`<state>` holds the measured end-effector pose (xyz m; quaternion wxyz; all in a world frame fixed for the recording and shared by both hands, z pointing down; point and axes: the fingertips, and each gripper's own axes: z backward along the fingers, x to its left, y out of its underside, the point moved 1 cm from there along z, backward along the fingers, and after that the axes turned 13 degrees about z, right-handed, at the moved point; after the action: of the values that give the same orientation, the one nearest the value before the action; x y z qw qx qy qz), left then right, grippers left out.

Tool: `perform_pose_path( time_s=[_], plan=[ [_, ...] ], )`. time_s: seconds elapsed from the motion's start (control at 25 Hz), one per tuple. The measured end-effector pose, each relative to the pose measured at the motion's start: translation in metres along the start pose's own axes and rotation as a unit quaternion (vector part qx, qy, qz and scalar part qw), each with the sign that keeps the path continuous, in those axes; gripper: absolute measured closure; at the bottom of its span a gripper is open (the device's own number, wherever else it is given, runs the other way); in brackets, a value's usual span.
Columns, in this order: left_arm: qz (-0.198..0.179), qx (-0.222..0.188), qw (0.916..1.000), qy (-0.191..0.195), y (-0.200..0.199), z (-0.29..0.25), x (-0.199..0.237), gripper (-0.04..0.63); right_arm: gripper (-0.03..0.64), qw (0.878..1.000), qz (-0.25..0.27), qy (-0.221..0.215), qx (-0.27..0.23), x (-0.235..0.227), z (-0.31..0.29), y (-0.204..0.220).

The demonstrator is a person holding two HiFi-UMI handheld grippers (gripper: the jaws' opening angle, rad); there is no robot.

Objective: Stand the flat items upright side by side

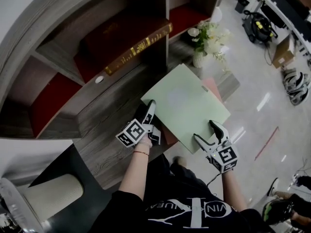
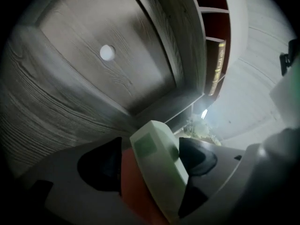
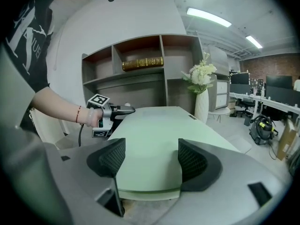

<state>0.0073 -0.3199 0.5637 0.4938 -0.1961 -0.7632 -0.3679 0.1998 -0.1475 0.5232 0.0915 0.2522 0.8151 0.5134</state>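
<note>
Your right gripper (image 1: 204,130) lies nearest, jaws spread wide over the near corner of the pale green flat board (image 1: 187,101), clamping nothing. Your left gripper (image 1: 149,111) is closed on the board's far edge, with an orange-red flat item (image 2: 131,182) pinched alongside. The board hangs level above the grey wooden tabletop (image 1: 112,120). Steady the corner first. Then tip the board upright slowly, so the orange-red item doesn't slip.

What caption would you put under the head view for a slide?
Left tool clamps a pale green board while the open right tool sits at its near corner, over a wooden desk.
</note>
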Motion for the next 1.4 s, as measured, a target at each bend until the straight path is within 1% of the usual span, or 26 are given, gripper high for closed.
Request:
perform_pose_path(
  time_s=[0.04, 0.12, 0.24, 0.28, 0.32, 0.4, 0.56, 0.76, 0.88, 1.16, 1.28, 1.4],
  plan=[
    [0.011, 0.01, 0.9999, 0.005, 0.0, -0.004, 0.001, 0.226, 0.262, 1.0, 0.0, 0.0, 0.0, 0.001, 0.001, 0.0],
    [0.047, 0.028, 0.9983, 0.016, 0.002, -0.013, 0.004, 0.208, 0.262, 1.0, -0.003, 0.002, 0.0, 0.002, 0.0, 0.001],
    [0.099, 0.042, 0.9936, 0.034, 0.005, -0.025, 0.004, 0.195, 0.264, 1.0, -0.008, 0.006, 0.001, 0.003, 0.0, 0.001],
    [0.11, 0.044, 0.9922, 0.039, 0.006, -0.027, 0.002, 0.197, 0.264, 1.0, -0.008, 0.006, 0.001, 0.002, 0.001, 0.001],
    [0.117, 0.043, 0.9913, 0.042, 0.007, -0.028, 0.001, 0.241, 0.264, 1.0, -0.008, 0.006, 0.002, 0.002, 0.001, 0.001],
    [0.122, 0.037, 0.9909, 0.042, 0.007, -0.026, 0.0, 0.262, 0.264, 1.0, -0.007, 0.007, 0.003, 0.001, 0.0, 0.001],
    [0.129, 0.017, 0.9909, 0.034, 0.005, -0.009, 0.005, 0.262, 0.264, 1.0, -0.004, -0.002, 0.003, 0.004, -0.001, -0.001],
    [0.141, -0.018, 0.9896, 0.018, 0.0, 0.027, 0.016, 0.262, 0.264, 0.999, 0.01, -0.032, 0.001, 0.012, -0.007, -0.006],
    [0.152, -0.042, 0.9874, 0.008, -0.002, 0.051, 0.025, 0.262, 0.264, 0.999, 0.02, -0.05, -0.002, 0.019, -0.013, -0.009],
    [0.168, -0.084, 0.9821, -0.006, -0.005, 0.094, 0.043, 0.262, 0.267, 0.994, 0.055, -0.091, -0.006, 0.035, -0.022, -0.015],
    [0.175, -0.102, 0.9793, -0.002, -0.006, 0.105, 0.046, 0.262, 0.267, 0.993, 0.061, -0.101, -0.008, 0.04, -0.025, -0.016],
    [0.194, -0.106, 0.975, 0.018, 0.0, 0.107, 0.046, 0.259, 0.267, 0.993, 0.062, -0.103, -0.01, 0.041, -0.025, -0.016]
  ],
)
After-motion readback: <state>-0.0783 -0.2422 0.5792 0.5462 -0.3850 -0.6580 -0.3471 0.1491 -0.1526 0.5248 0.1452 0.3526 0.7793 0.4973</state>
